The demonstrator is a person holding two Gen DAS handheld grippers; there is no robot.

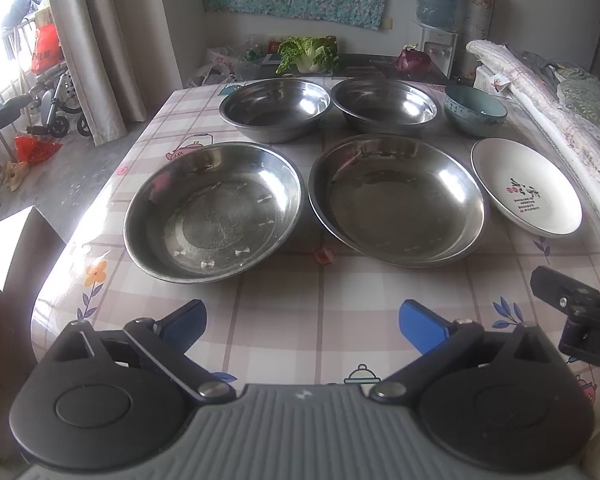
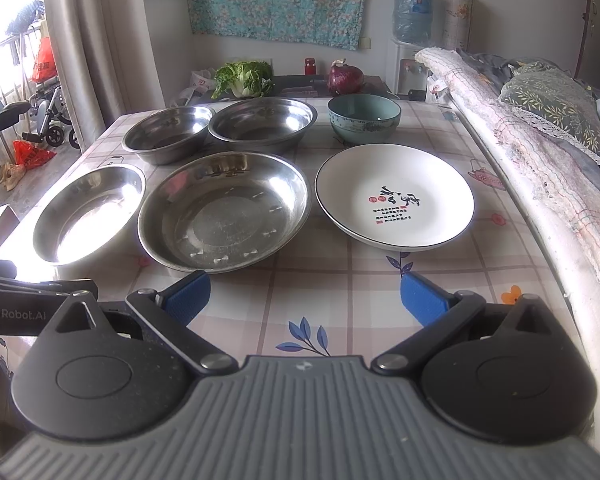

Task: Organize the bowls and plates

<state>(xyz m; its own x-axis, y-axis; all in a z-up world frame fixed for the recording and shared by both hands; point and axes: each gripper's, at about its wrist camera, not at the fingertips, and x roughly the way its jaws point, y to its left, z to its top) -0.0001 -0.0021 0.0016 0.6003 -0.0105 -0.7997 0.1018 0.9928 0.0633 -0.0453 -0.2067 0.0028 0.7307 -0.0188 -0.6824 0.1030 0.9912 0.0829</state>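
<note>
Nothing is stacked yet: the left gripper (image 1: 302, 322) and right gripper (image 2: 305, 298), both spread wide and empty, hang over the table's near edge, so the next move likely means reaching up-frame to the centre steel plate (image 2: 224, 210) or the white plate (image 2: 394, 196).

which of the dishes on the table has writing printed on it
The white plate, at the right end of the near row. It carries black calligraphy with red seals in its middle; the four steel dishes and the teal bowl show no writing.

Each claw (image 1: 302, 322) (image 2: 305, 298) has a ribbed grey body, black disc-shaped hinge housings, silver pivot screws and blue-padded fingers (image 2: 422, 299); one side panel reads "GenRobot.AI"
</note>
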